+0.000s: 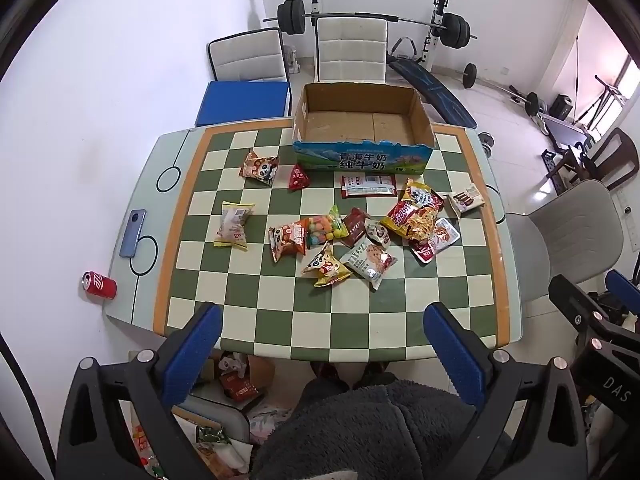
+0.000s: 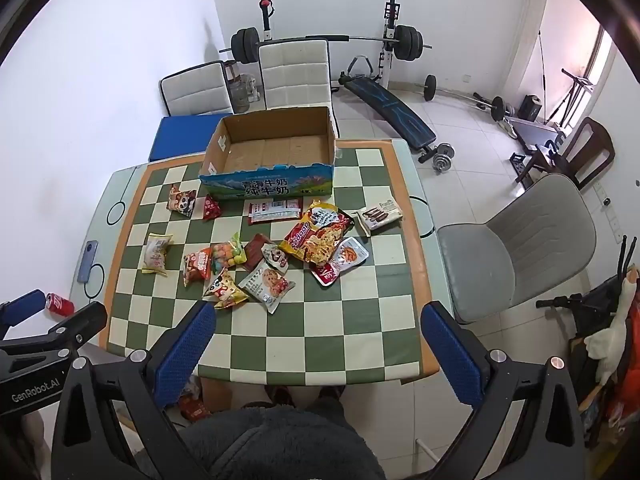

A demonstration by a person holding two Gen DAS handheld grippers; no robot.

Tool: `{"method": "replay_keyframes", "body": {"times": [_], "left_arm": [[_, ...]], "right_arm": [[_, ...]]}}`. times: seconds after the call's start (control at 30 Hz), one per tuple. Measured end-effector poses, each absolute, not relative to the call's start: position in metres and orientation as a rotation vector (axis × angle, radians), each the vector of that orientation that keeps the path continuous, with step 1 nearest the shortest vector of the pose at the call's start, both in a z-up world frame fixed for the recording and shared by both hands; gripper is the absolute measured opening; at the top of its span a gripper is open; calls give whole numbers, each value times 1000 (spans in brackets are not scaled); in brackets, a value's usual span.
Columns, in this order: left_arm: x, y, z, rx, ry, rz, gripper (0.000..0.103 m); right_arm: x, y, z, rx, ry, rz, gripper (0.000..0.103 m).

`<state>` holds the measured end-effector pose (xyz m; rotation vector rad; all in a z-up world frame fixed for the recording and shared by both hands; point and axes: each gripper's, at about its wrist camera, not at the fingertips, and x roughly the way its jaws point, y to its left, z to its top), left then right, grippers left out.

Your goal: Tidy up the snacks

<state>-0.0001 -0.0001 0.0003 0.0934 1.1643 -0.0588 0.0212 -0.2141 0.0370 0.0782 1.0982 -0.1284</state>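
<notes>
Several snack packets lie scattered on a green-and-cream checkered table point(image 1: 320, 320) point(image 2: 320, 332). Among them are a yellow-red noodle bag point(image 1: 416, 214) point(image 2: 318, 236), a candy-ball bag point(image 1: 326, 232) point(image 2: 228, 256), a cookie packet point(image 1: 370, 260) point(image 2: 268, 284) and panda packets point(image 1: 259, 168) point(image 2: 182, 200). An empty open cardboard box point(image 1: 362, 152) point(image 2: 272, 184) stands at the table's far edge. My left gripper point(image 1: 322, 356) and right gripper point(image 2: 318, 352) hover high over the near edge, both open and holding nothing.
A red soda can point(image 1: 99, 285) point(image 2: 60, 304) and a phone point(image 1: 133, 233) point(image 2: 87, 261) lie on the table's left margin. A grey chair point(image 2: 516, 248) stands right. White chairs point(image 1: 352, 48), a blue box point(image 1: 244, 102) and weight equipment point(image 2: 380, 92) are behind. A person's dark fleece point(image 1: 360, 428) is below.
</notes>
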Motion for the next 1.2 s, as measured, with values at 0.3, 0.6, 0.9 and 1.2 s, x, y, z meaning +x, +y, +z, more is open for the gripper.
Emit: {"method": "replay_keyframes", "body": {"times": [0.3,0.6,0.9,1.2], "left_arm": [[0,1,1,89,1163,-64,103],[1,0,3,87,1159,-63,103],[5,-3,6,86,1159,-65,103],[7,-11,10,82,1152,-68,103]], "right_arm": [[21,-214,38,77,1100,-128,103],[21,-214,38,80,1099,-121,103],[23,-213,38,80,1097,-119,103],[24,-213,41,76,1095,-124,103]]}}
